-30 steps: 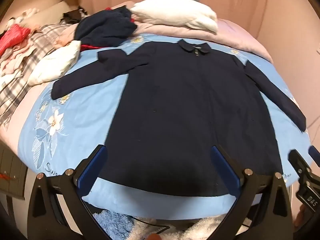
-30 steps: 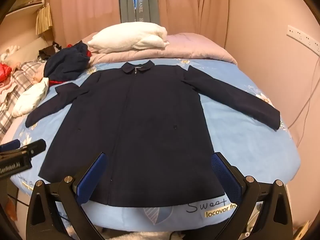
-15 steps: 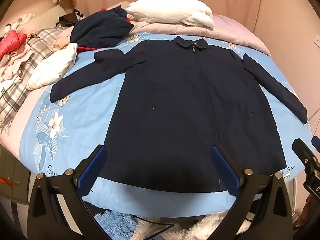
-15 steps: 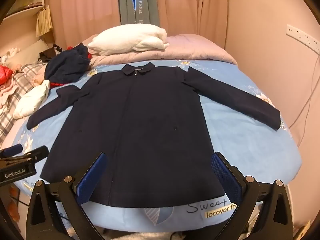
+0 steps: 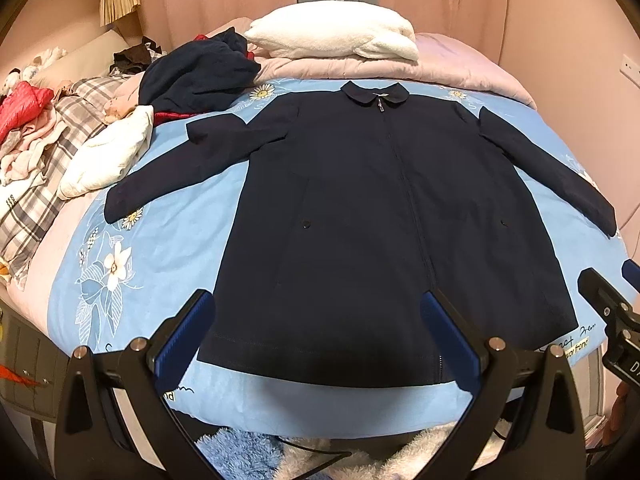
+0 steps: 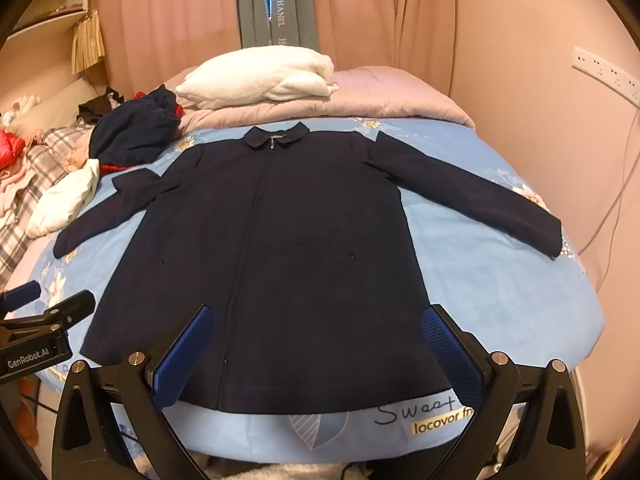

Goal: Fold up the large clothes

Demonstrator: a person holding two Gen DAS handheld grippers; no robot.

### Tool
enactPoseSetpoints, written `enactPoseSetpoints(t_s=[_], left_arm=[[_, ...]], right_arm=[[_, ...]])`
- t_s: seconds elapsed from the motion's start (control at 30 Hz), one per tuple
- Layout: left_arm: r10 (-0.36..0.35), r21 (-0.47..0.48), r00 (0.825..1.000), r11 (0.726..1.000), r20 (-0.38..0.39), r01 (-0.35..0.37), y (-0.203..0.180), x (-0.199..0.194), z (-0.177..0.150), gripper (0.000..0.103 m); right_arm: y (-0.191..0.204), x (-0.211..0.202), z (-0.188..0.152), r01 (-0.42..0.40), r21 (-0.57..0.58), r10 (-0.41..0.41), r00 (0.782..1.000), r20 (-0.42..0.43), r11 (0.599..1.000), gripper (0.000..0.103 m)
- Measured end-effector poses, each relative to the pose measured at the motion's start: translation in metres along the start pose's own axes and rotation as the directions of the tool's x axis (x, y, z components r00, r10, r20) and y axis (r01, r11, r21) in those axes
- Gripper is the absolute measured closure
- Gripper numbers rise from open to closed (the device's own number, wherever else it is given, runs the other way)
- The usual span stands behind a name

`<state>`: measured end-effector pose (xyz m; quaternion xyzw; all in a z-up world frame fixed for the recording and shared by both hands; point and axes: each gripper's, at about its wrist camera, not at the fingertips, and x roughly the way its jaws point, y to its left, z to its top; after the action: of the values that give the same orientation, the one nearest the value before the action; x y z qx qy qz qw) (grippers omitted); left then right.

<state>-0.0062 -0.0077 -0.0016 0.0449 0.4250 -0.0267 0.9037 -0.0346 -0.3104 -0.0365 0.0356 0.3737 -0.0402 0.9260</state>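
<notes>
So far the navy coat (image 5: 372, 216) only lies flat, sleeves spread; both the left gripper (image 5: 316, 340) and right gripper (image 6: 318, 354) gape wide, empty; every fold remains.

A home bedroom: bed (image 5: 132, 248), pillow (image 5: 332, 42), pink curtains (image 6: 168, 20).

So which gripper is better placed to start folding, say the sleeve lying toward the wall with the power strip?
Probably right. The right gripper sits nearer that outstretched sleeve, while the left gripper fronts the jacket's other side. Both are open over the hem, holding nothing.
</notes>
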Motion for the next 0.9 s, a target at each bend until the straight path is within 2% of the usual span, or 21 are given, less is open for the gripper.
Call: enactPoseSetpoints(t_s=[0.9], left_arm=[[0.0, 0.028, 1.0, 1.0, 0.015, -0.001, -0.0046, -0.002, -0.0027, 0.0]], right_arm=[[0.0025, 0.0054, -0.0023, -0.016, 0.002, 0.016, 1.0, -0.025, 1.0, 0.0]])
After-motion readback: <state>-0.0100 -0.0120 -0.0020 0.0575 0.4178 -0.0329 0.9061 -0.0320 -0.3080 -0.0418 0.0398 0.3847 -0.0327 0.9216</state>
